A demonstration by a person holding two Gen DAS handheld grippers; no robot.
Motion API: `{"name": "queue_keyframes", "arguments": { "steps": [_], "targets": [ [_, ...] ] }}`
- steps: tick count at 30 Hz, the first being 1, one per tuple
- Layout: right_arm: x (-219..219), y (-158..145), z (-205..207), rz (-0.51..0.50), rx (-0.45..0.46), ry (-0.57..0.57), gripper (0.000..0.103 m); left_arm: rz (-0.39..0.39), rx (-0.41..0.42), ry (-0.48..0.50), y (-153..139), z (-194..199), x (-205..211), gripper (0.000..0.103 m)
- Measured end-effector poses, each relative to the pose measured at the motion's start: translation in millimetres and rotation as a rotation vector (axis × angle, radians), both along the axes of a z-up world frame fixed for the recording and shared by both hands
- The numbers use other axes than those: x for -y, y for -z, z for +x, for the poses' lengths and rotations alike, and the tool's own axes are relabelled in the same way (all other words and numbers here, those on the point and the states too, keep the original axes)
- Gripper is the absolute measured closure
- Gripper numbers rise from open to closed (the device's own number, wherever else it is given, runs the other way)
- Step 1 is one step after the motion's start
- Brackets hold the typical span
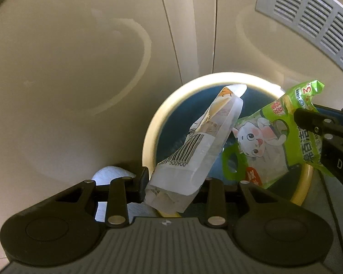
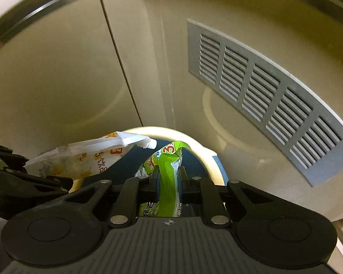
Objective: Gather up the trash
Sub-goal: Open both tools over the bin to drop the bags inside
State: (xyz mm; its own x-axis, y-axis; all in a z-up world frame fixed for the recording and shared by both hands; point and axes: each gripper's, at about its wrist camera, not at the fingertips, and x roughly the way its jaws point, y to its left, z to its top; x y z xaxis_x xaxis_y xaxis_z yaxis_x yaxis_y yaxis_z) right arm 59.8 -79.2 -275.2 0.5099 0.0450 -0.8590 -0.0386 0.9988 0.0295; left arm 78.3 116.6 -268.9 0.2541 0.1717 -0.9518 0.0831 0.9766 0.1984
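A round bin with a cream rim (image 1: 148, 134) and a dark blue liner stands below both grippers. My left gripper (image 1: 175, 183) is shut on a white spouted pouch (image 1: 194, 141) with a barcode, which leans up over the bin's mouth. In the left wrist view my right gripper (image 1: 313, 134) comes in from the right, shut on a green packet (image 1: 263, 137) with a cartoon cat. In the right wrist view the right gripper (image 2: 168, 178) pinches the green packet (image 2: 169, 159) above the bin rim (image 2: 194, 143). The white pouch (image 2: 87, 157) and the left gripper (image 2: 61, 182) are at its left.
Beige cabinet panels (image 1: 80, 68) rise right behind the bin. A grey slatted vent grille (image 2: 263, 96) is set in the panel at the right (image 1: 308, 18). A pale white rounded object (image 1: 112, 173) lies left of the bin, behind my left finger.
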Motion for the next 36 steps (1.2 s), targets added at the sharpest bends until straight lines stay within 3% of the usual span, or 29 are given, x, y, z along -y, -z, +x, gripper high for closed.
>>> {"name": "queue_keyframes", "arguments": {
  "steps": [3,5,7,10,11,18,25,30,33,36],
  "targets": [
    [0.8,3.5,2.8,0.005,-0.018,0.016,0.087,0.009,-0.015,0.016,1.6,2.9,3.7,0.062],
    [1.5,4.8,2.5,0.005,-0.023,0.023,0.083,0.006,-0.022,0.025,0.3,4.4,4.8,0.05],
    [0.8,5.4,3.4,-0.003,-0.027,0.035,0.077,0.006,-0.013,0.025,-1.7,5.5,4.9,0.0],
    [-0.8,3.1,10.5,-0.024,-0.021,0.058,0.038,0.03,0.052,0.044,-15.8,3.3,5.6,0.0],
    [0.1,1.5,9.4,-0.032,-0.013,0.065,0.03,0.037,0.053,0.057,-19.5,3.4,6.2,0.0],
    [7.4,-26.7,0.1,-0.011,0.023,0.076,0.021,0.029,0.072,0.068,-56.7,-2.7,1.0,0.0],
    [10.2,-76.1,-38.6,0.051,0.094,0.052,0.013,-0.008,0.136,0.053,-97.8,-21.5,2.4,0.0],
    [4.9,-93.8,-69.6,0.063,0.14,0.038,0.011,-0.033,0.195,0.036,-126.8,-42.8,1.4,0.0],
    [2.7,-106.3,-81.4,0.044,0.185,0.03,0.007,-0.041,0.221,0.04,-108.6,-61.3,-0.4,0.0],
    [0.7,-115.1,-86.8,0.046,0.223,0.028,0.007,-0.028,0.243,0.041,-113.6,-68.1,1.2,0.0]
  ]
}}
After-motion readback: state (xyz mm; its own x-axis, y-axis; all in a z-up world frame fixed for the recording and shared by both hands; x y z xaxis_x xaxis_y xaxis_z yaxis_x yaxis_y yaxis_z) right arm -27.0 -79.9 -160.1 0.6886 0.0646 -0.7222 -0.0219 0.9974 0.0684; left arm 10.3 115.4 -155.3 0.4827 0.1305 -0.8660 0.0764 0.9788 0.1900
